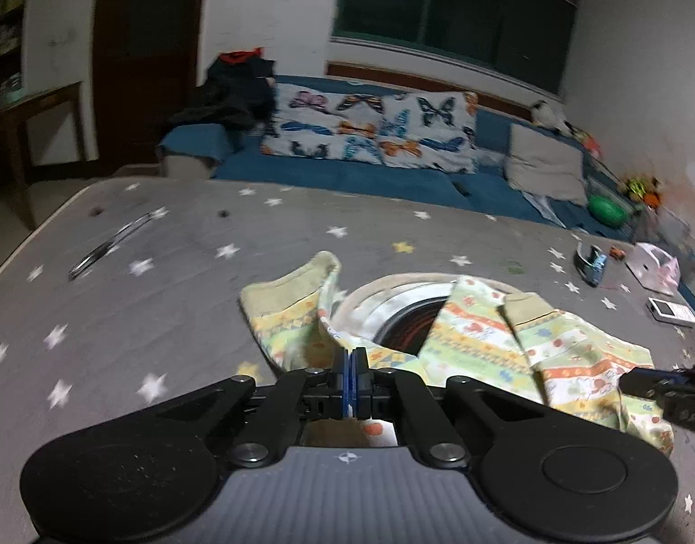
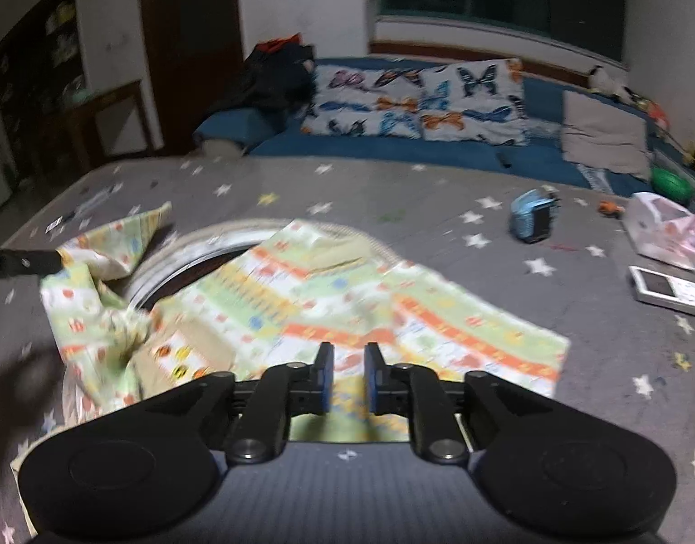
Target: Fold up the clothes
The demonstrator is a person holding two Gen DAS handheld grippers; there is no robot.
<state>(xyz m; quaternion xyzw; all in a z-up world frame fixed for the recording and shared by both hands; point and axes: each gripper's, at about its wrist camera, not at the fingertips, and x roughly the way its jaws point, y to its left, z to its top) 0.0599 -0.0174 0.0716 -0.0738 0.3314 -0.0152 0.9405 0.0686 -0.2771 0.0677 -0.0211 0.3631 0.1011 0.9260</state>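
Your left tongs [image 1: 353,353] are pinched shut on the shirt's [image 1: 479,340] edge, so you can lift that side over. Your right tongs [image 2: 349,356] hang open just above the shirt lying on the starry gray bed [image 2: 438,217].

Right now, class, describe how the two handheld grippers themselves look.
Both the left gripper and the right gripper have black linkage arms with silver bolts, round black discs at each side, blue pads on the fingers, and a ribbed grey body bearing a small white cross mark. No cables or sleeves show.
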